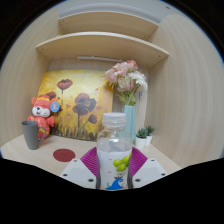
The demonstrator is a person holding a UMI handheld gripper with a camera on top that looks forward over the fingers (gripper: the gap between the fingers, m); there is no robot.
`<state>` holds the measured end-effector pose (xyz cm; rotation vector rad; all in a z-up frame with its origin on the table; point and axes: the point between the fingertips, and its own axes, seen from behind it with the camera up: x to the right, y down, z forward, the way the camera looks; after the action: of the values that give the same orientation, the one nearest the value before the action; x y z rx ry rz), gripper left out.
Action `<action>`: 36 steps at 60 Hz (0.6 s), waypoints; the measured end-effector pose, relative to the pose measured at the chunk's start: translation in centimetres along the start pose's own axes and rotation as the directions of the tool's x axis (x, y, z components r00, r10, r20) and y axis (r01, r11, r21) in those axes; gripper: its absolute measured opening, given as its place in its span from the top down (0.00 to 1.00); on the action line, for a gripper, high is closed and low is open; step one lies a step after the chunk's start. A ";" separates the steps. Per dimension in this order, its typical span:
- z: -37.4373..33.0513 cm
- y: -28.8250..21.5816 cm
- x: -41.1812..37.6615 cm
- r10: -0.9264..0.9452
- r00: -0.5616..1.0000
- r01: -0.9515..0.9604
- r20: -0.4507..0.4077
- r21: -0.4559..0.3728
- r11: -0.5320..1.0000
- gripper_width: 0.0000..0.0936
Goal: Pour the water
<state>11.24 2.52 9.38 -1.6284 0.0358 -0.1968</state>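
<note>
Right now the gripper (115, 165) has its two fingers closed in against a clear plastic water bottle with a white screw cap and a green-and-blue label (115, 150), the magenta pads (92, 160) pressing on it from either side, so the bottle stands upright between them and is plainly held. It sits at the near edge of the pale wooden worktop (80, 147), close in front of the gripper. Off toward the left edge of the worktop stands a small dark grey cup (31, 134), and touching it from behind, or nearly so, is an orange and red plush toy with a white face (43, 113). Nearer the middle of the worktop, between cup and bottle, lies a flat round dark red coaster (64, 155). Along the back edge leans a yellow painting of dark red poppies (77, 103). To its right a tall pale blue vase (130, 118) holds a bunch of pink and cream flowers (125, 78), and just beside the vase is a little green plant in a white pot (144, 135). Above, two curved light wood shelves (100, 42) span the alcove.
</note>
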 end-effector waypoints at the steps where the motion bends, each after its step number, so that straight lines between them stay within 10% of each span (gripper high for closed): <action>1: 0.0 0.0 0.0 0.003 1.000 -0.003 -0.001 -0.001 1.000 0.61; 21: 2.9 -4.7 -3.8 -0.364 0.930 0.363 0.050 0.033 0.931 0.61; 36: 6.0 -11.4 -13.7 -0.860 0.509 0.844 -0.022 0.207 0.495 0.62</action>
<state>-2.44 11.23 18.88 -1.3199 -0.8788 -0.8827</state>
